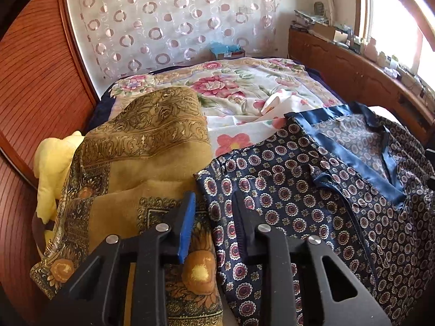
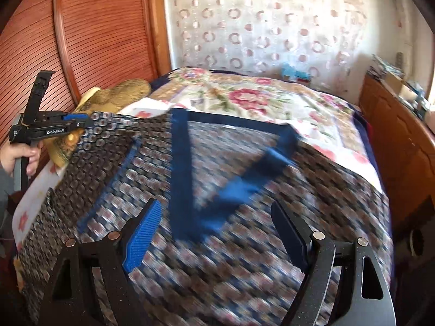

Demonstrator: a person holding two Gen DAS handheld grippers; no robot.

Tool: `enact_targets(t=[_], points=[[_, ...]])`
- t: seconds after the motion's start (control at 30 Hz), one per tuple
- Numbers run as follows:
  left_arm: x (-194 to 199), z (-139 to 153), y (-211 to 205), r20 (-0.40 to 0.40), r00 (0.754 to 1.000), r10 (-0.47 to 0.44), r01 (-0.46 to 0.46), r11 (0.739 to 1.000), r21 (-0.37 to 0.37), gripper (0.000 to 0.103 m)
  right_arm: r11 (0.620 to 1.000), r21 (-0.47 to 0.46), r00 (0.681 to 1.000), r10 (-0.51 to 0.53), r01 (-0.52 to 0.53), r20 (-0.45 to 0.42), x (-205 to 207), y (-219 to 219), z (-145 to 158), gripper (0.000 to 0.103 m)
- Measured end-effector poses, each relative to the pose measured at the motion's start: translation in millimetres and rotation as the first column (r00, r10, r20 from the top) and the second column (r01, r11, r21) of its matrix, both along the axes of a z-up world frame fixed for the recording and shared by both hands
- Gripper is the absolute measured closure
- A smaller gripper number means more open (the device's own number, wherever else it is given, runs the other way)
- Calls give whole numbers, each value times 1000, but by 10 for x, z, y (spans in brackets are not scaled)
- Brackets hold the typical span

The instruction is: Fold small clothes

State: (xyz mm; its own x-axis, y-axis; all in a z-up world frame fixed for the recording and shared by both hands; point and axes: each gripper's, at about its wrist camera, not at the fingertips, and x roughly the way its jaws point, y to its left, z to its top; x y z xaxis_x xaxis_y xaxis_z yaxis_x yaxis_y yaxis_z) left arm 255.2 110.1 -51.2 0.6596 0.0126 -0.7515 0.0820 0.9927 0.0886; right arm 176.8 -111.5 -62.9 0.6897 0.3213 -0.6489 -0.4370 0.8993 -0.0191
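Patterned navy shirt is being spread collar-far over the near right half of the floral bedspread, its left edge being taken between the narrowed jaws of the left gripper, though pad contact cannot be told. Right gripper is being held wide open and empty above the shirt's middle.

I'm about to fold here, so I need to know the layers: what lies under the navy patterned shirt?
The navy patterned shirt lies on the floral bedsheet, which shows beyond its collar. Anything else beneath it is covered.
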Motion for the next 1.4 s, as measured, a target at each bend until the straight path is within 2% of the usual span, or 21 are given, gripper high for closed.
enact_targets(t=[0.17, 0.4, 0.43, 0.5, 0.7, 0.87, 1.0, 1.13, 1.27, 1.37, 1.4], points=[[52, -66, -104, -37, 999, -20, 20, 1000, 11, 85, 998, 28, 998, -52, 51, 29, -286, -364, 22, 19], [107, -153, -143, -64, 998, -6, 9, 999, 52, 86, 997, 50, 998, -59, 58, 20, -397, -486, 56, 19], [92, -148, -153, -61, 998, -13, 16, 999, 47, 100, 997, 51, 998, -58, 57, 19, -396, -478, 51, 19], [37, -86, -161, -42, 999, -12, 14, 999, 45, 101, 997, 52, 998, -55, 54, 19, -395, -466, 44, 19], [-255, 489, 2, 108, 994, 8, -11, 1000, 27, 102, 997, 44, 998, -58, 57, 30, -384, -477, 53, 19], [-265, 777, 274, 151, 987, 60, -68, 997, 45, 102, 995, 68, 997, -70, 67, 36, -346, -573, 134, 19], [-183, 762, 493, 142, 984, 104, -111, 993, 47, 102, 995, 80, 996, -71, 66, 55, -374, -598, 236, 19], [-79, 600, 601, 98, 988, 123, -127, 991, 40, 102, 995, 76, 995, -64, 59, 73, -427, -611, 296, 19], [-93, 447, 586, 79, 991, 108, -107, 994, -14, 101, 995, 72, 995, -68, 63, 78, -458, -643, 274, 19], [-159, 418, 542, 85, 993, 78, -74, 996, -43, 92, 994, 71, 994, -85, 80, 68, -435, -664, 188, 19], [-201, 429, 507, 96, 993, 64, -60, 997, -46, 84, 994, 70, 994, -89, 84, 64, -433, -660, 180, 19]])
